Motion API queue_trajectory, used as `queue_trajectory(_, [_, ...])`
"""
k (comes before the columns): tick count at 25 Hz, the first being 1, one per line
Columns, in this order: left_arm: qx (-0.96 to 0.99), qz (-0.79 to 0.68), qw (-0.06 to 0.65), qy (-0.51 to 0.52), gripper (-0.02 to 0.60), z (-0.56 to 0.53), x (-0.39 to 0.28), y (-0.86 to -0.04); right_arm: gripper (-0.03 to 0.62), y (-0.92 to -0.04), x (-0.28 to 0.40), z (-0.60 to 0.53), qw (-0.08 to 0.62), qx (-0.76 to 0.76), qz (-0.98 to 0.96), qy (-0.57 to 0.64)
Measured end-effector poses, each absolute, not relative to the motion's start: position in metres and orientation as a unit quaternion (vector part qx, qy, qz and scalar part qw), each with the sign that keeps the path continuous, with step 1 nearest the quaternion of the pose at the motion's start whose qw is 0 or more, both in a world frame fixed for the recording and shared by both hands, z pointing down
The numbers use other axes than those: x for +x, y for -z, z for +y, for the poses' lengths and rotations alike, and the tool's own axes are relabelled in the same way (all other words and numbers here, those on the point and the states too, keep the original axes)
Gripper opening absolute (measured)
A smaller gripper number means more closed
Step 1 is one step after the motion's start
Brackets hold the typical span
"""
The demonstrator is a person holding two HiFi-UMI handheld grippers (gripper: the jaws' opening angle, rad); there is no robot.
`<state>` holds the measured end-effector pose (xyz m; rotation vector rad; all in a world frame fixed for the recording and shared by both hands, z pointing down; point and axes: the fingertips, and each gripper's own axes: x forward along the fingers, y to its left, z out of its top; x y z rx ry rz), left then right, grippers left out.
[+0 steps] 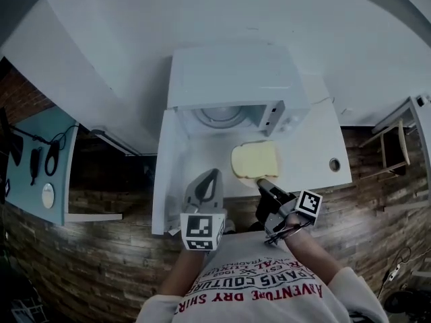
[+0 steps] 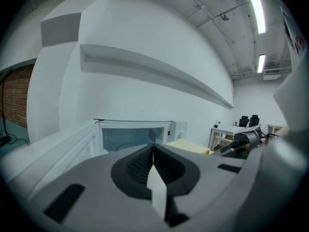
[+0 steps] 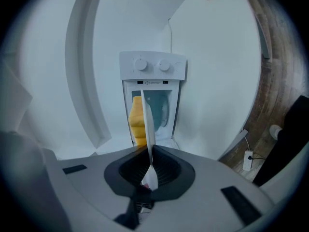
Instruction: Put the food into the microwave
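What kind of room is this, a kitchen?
Probably an office or lab rather than a home kitchen: a microwave sits on a white table, with office chairs and ceiling strip lights beyond.

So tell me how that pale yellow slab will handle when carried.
The pale yellow flat slab of food is probably stiff: it juts out level from the right tool pinching one edge. Likely light too. Held so off-centre, it may tip or slip if jolted.
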<state>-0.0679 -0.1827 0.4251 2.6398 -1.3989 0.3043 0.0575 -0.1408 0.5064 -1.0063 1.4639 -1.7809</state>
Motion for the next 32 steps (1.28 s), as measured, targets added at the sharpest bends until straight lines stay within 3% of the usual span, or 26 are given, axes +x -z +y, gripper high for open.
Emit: queue_trajectory(32, [0.83, -0.53, 0.113, -0.132, 0.008, -0.306, -0.074, -0.467, 0.023, -0.578, 0.043, -0.344, 0.262, -0.396, 0.565, 0.675])
